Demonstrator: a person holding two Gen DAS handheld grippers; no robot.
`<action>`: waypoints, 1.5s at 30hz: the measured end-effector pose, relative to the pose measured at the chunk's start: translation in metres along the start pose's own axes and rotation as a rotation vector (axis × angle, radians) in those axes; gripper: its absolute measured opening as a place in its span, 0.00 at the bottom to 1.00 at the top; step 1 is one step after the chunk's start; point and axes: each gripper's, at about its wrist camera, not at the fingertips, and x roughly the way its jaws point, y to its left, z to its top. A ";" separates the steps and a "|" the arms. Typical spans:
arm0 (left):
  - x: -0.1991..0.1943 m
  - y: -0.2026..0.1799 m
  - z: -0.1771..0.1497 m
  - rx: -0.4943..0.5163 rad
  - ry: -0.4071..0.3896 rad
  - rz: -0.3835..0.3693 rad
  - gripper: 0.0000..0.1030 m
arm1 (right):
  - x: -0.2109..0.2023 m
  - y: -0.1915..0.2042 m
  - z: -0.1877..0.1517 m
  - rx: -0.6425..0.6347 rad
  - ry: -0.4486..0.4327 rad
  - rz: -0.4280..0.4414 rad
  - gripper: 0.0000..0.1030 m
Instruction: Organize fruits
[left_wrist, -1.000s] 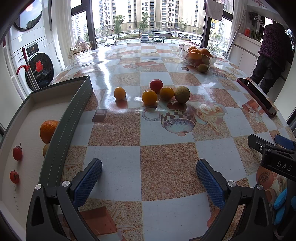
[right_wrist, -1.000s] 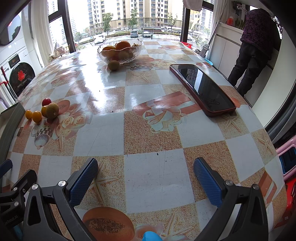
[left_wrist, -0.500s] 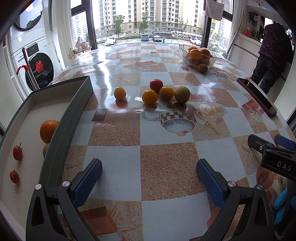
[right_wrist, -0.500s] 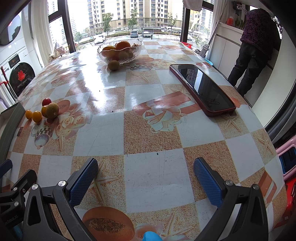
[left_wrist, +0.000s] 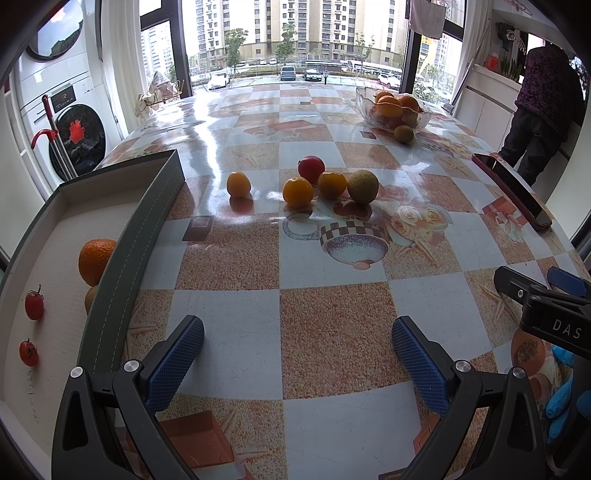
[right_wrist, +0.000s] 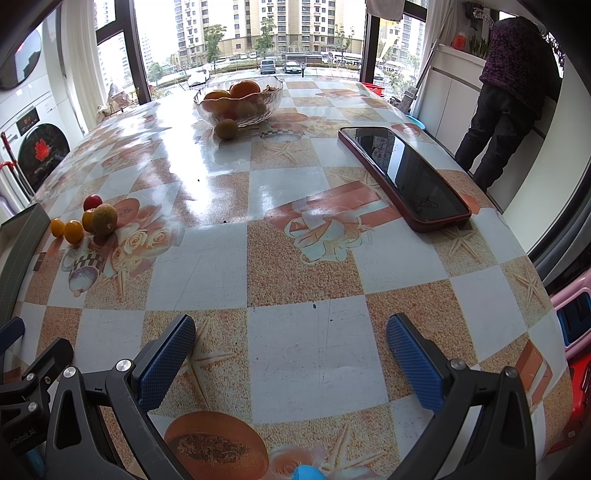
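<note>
Left wrist view: the left claw (left_wrist: 297, 347) stands wide apart and empty, low over the bench (left_wrist: 332, 317). Five loose fruits lie ahead, well apart from it: a small orange (left_wrist: 238, 183) alone, then a red apple (left_wrist: 311, 167), two oranges (left_wrist: 297, 191) and a greenish fruit (left_wrist: 363, 186) bunched and touching. The grey tray (left_wrist: 144, 236) at left already holds a large orange (left_wrist: 95, 259) and two cherry tomatoes (left_wrist: 34, 305).

Right wrist view: the right claw (right_wrist: 291, 350) is likewise spread, gripping nothing. A glass bowl (right_wrist: 239, 101) of fruit sits far off, one fruit (right_wrist: 226, 129) just outside it. A phone (right_wrist: 404, 177) lies to the right.

Risk, in my judgement: the glossy bench cover lets round fruit roll; closing on one of the bunched fruits may knock its neighbours away. A wide sweep by the right claw could strike the phone.
</note>
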 end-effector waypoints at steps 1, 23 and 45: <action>0.000 0.001 0.001 0.005 0.007 -0.006 0.99 | 0.000 0.000 0.000 -0.001 0.003 -0.001 1.00; -0.053 0.051 0.033 -0.051 -0.060 -0.059 0.85 | 0.029 0.128 0.059 -0.338 0.011 0.333 0.59; 0.043 0.001 0.078 0.019 0.097 -0.046 0.35 | 0.002 0.024 0.022 -0.084 0.012 0.402 0.28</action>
